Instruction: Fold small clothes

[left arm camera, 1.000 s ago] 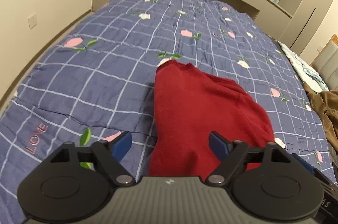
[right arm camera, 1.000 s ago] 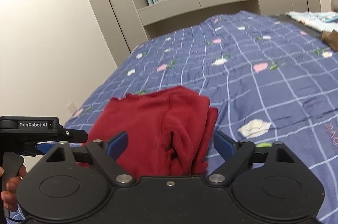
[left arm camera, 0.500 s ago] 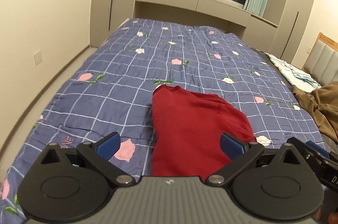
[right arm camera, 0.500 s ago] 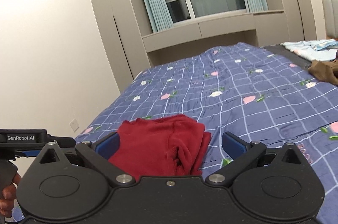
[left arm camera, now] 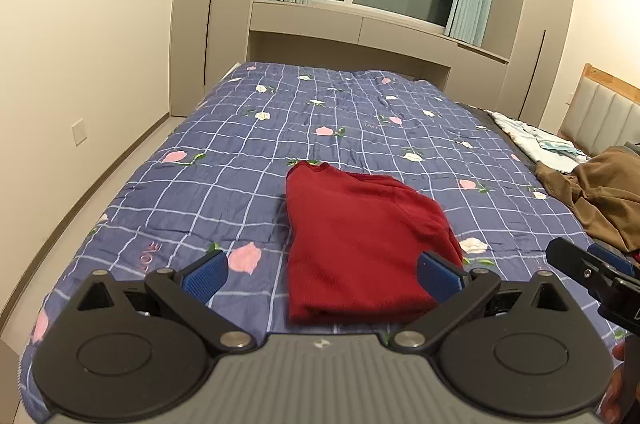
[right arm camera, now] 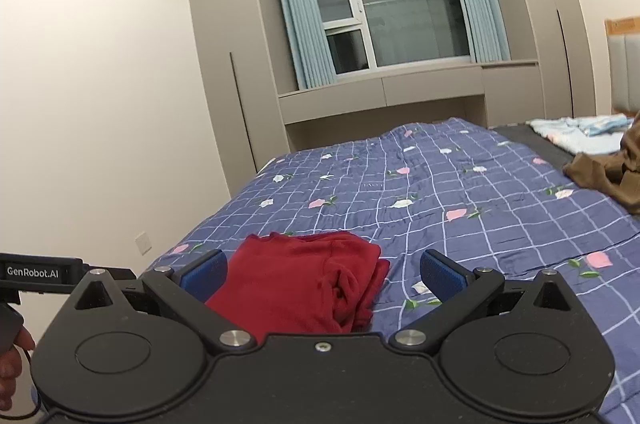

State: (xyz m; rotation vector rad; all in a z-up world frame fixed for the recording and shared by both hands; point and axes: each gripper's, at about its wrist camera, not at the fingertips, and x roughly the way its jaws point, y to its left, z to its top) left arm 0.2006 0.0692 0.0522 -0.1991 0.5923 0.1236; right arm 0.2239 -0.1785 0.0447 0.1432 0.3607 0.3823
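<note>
The left gripper has its jaws spread wide with nothing between the blue pads; they have just been opening, and no cloth is caught in them. The right gripper is the same: jaws at full spread, just opened, holding nothing. Directly ahead of both grippers and a little below them, a red top lies on the bed, clear of the pads. From the left gripper it reads as a compact, flat, roughly four-sided packet, with its long axis running away from the gripper toward the window and its narrower far corner pointing that way. From the right gripper, which shows at the right edge of the left view, the packet's stacked layered edges face the near right. It looks folded and set down, so this garment appears done. Farther off to the right, well apart from the top, a brown garment lies crumpled on the bed, and beyond it a pale blue cloth; the brown one at least is unfolded and is probably what is left. A hand shows at the left edge of the right view.
</note>
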